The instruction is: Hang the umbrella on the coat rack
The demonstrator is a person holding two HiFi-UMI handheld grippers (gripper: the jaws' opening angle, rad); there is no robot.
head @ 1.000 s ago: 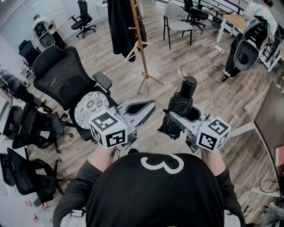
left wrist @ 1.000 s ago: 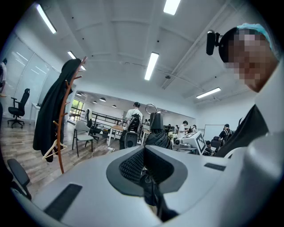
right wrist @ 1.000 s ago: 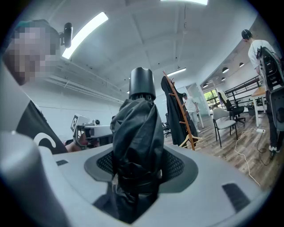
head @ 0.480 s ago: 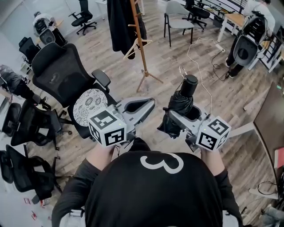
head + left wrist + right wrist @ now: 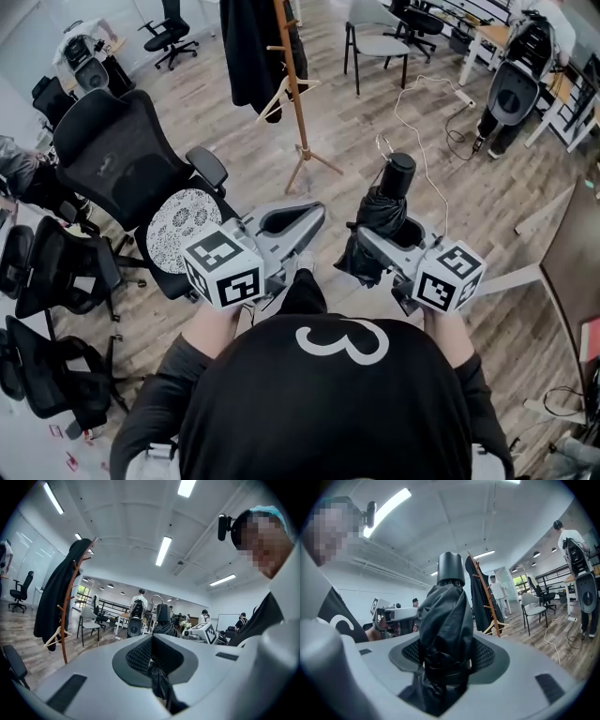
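Right claw [image 5: 382, 242] pinches the folded umbrella [image 5: 379, 217] upright (by slack fabric). Left claw [image 5: 298, 221] pressed together, empty. Coat rack [image 5: 296, 89] well ahead across the floor. Risk: the fabric slips while hooking.

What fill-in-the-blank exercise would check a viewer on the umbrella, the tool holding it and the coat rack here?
1. The folded black umbrella is clamped in the tool in the person's ____ hand.
2. A dark coat hangs on the wooden ____.
3. Beside that coat, a bare clothes ____ hangs from a peg.
Missing words: right; coat rack; hanger.
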